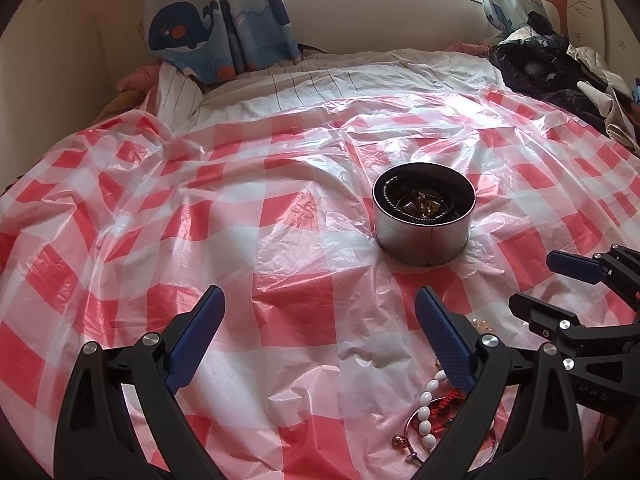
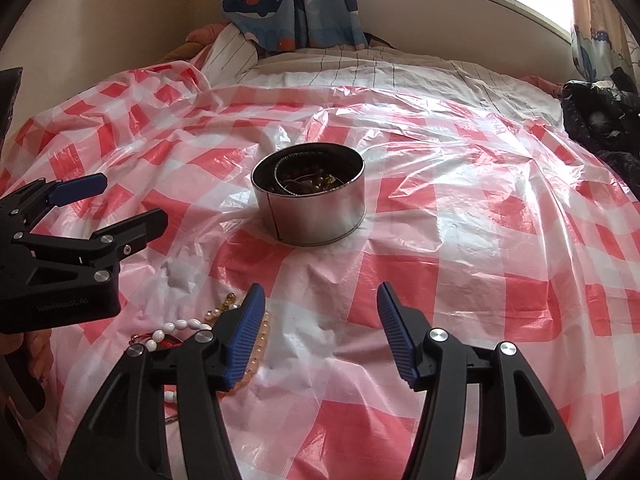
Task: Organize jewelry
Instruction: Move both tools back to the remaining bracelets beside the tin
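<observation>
Jewelry: white bead bracelet (image 1: 427, 408) and loose pieces lie on the checked plastic sheet (image 1: 280, 240) over the bed, near my grippers. Round tin (image 1: 424, 220) beyond holds collected items. My left gripper (image 1: 320, 312) and right gripper (image 2: 322, 308) have jaws spread, empty, seemingly ready to pick.

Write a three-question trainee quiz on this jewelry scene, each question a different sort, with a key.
1. True or false: the round metal tin already holds some jewelry.
2. Multiple choice: the white bead string lies (A) inside the tin, (B) on the checked plastic sheet near the hand-held grippers, (C) on the curtain.
3. Fill in: both the left hand-held gripper and the right hand-held gripper are ____ and hold nothing.

Key: 1 true; 2 B; 3 open.
</observation>
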The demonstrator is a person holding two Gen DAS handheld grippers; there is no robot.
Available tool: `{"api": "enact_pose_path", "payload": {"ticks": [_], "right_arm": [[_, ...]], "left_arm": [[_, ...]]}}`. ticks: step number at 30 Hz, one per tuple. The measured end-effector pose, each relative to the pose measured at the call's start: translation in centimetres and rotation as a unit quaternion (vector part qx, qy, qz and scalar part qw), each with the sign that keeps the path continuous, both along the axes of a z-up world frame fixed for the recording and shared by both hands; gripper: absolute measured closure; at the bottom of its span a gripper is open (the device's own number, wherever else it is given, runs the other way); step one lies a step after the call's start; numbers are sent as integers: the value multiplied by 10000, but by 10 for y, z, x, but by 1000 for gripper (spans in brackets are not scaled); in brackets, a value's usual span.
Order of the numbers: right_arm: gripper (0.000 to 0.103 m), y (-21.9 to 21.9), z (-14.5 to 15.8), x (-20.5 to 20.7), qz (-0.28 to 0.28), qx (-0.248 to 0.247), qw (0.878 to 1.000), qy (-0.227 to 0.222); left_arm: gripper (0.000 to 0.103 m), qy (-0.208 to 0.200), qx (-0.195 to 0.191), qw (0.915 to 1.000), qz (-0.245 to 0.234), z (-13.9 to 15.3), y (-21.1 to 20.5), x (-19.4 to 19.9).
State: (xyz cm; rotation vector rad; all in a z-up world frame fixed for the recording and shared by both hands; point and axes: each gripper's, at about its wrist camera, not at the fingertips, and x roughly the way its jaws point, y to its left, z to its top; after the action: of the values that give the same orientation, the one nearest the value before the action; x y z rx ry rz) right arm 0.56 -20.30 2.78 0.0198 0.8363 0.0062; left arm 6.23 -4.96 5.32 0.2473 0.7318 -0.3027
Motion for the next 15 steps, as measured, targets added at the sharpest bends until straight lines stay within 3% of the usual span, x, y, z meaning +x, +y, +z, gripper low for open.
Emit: {"api": "enact_pose_path", "payload": {"ticks": [15], "right_arm": [[38, 0, -3, -1, -92, -295, 9994, 121]], "left_arm": [[11, 135, 142, 9998, 9, -16, -6, 2]]}}
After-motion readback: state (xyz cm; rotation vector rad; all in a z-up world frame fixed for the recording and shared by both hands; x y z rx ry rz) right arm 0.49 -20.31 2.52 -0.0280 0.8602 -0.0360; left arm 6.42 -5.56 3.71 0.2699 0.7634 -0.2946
